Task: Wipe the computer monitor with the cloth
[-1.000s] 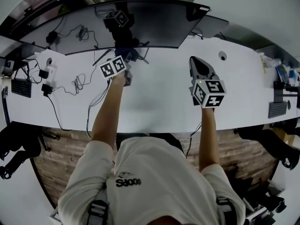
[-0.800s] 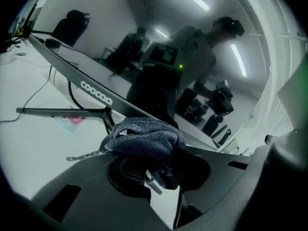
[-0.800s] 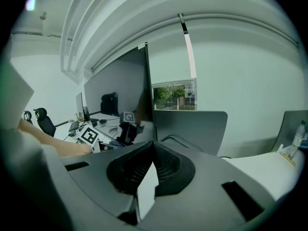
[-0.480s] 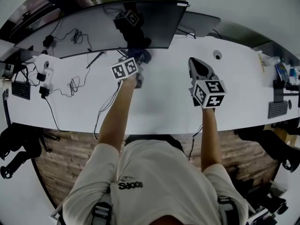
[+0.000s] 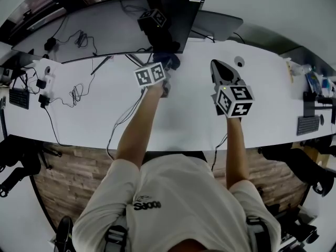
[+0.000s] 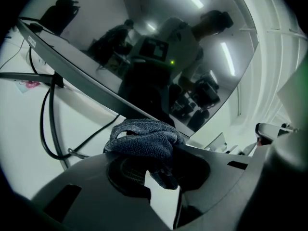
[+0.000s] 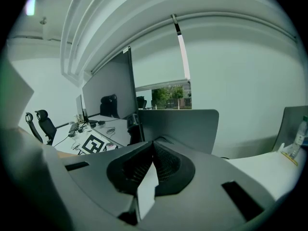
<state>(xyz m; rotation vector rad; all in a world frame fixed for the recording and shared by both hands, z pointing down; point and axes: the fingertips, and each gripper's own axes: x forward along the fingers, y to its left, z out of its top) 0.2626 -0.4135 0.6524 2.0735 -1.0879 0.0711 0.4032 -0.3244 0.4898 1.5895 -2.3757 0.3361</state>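
Observation:
The wide dark monitor stands at the back of the white desk. My left gripper is shut on a dark blue-grey cloth near the screen's lower right corner. In the left gripper view the bunched cloth sits between the jaws of the left gripper, close to the monitor's bottom edge, and the glossy screen mirrors the gripper. Whether the cloth touches the glass I cannot tell. My right gripper hovers over the desk to the right, shut and empty; its jaws meet.
Loose cables and a white adapter lie on the desk's left part, with a keyboard at the far left. A grey panel stands behind the monitor's right end. Bottles and another keyboard sit at the far right.
My left gripper has carried the cloth to the right along the monitor's lower edge, towards its right corner. The right gripper has stayed nearly still.

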